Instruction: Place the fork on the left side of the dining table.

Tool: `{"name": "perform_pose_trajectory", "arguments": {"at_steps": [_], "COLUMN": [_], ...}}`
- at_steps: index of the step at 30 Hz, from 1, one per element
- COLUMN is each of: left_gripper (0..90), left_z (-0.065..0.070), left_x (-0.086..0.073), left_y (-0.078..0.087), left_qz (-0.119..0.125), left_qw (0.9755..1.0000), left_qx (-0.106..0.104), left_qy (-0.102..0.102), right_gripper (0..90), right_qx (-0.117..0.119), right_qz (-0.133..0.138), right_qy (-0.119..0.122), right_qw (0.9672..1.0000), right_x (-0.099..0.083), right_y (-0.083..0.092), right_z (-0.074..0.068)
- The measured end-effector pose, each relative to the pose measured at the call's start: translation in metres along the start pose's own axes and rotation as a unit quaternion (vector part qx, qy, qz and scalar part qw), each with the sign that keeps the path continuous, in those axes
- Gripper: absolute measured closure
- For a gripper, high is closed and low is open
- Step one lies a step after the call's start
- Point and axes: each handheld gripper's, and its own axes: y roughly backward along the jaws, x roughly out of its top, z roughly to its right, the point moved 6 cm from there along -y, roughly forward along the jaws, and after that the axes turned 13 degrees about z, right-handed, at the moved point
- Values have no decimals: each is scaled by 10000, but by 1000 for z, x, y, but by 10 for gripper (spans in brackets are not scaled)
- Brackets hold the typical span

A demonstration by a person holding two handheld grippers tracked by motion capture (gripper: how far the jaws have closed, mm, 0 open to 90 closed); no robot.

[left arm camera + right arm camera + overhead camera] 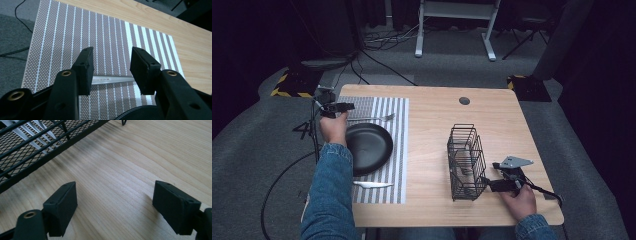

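Note:
A silver fork (373, 118) lies on the striped placemat (398, 150), just beyond a black plate (368, 146). My left gripper (343, 106) hovers at the fork's handle end, at the mat's far left corner. In the left gripper view its jaws (112, 52) stand apart, and the fork handle (110, 79) lies on the mat (75, 30) between them with no pad pressing on it. My right gripper (488, 183) is open beside the black wire basket (466, 161). In the right gripper view its jaws (115, 187) spread wide over bare wood, with the basket (37, 142) at the upper left.
A silver knife (372, 184) lies on the mat in front of the plate. Silver cutlery (22, 130) shows inside the basket. A round cable hole (464, 100) sits at the wooden table's far edge. Cables trail on the grey floor to the left.

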Motion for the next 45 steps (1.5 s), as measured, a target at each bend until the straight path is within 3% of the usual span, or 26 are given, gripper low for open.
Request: {"name": "perform_pose_trajectory", "arguments": {"at_steps": [8,20,29,35,38,45], "left_gripper": [519,511,511,503,497,495], "left_z": [10,41,63,73,79,88], "left_x": [5,12,10,5,3,-8], "left_y": [9,43,73,97,111,147], "left_qz": [66,291,455,480,529,688], "left_qw": [9998,9965,9912,9873,9841,9795], "left_qx": [-138,-468,-699,-720,-702,-896], "left_qy": [-121,-631,-1030,-1332,-1546,-1671], "right_gripper": [201,201,201,201,201,201], "right_qx": [1,-3,-5,-5,-4,-2], "right_qz": [-1,2,2,2,0,-2], "right_qy": [0,0,-4,-2,1,0], "right_qw": [10000,10000,10000,10000,10000,10000], "right_x": [0,0,0,0,0,0], "right_y": [0,0,0,0,0,0], "right_z": [0,0,0,0,0,0]}}
